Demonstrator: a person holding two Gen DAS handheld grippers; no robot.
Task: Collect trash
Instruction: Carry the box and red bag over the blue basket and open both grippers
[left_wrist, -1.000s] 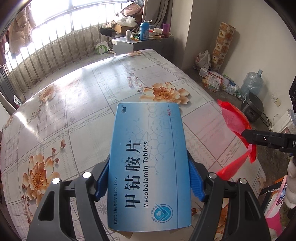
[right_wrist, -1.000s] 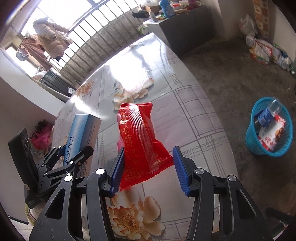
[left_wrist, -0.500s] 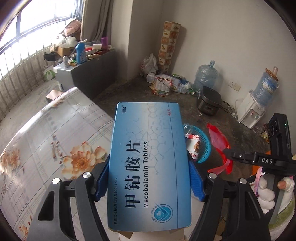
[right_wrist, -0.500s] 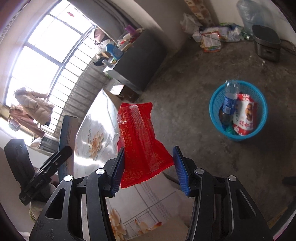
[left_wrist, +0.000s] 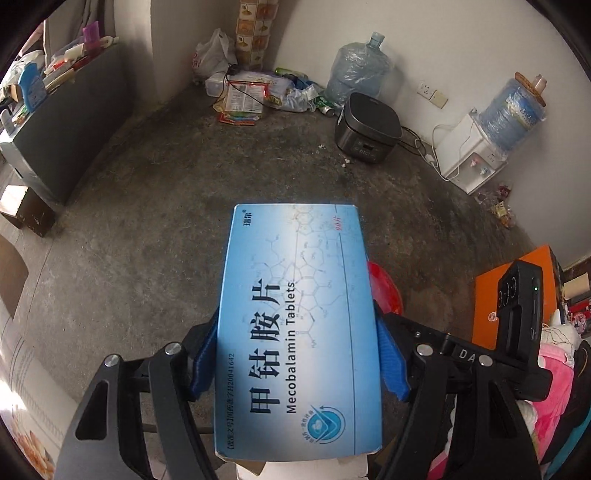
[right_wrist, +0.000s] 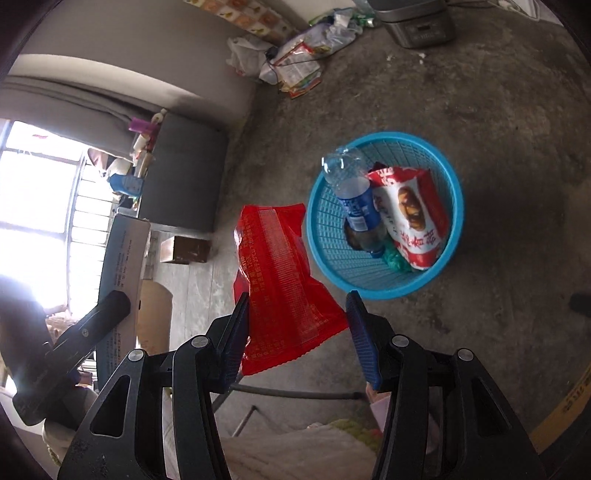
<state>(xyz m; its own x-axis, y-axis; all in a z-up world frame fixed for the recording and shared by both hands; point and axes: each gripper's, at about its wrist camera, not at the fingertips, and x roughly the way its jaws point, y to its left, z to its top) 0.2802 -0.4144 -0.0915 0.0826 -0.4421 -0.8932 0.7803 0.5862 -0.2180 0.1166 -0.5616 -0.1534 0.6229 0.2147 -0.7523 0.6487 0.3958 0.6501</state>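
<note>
Concrete floor has replaced the flowered table under both cameras. My left gripper clamps the blue cardboard tablet box; right gripper pinches the red foil wrapper. Blue plastic basket at 1 o'clock: drop next.

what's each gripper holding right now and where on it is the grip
Left gripper: flat blue cardboard tablet box, clamped across its long side edges. Right gripper: crinkly red plastic wrapper, pinched near its lower end.
</note>
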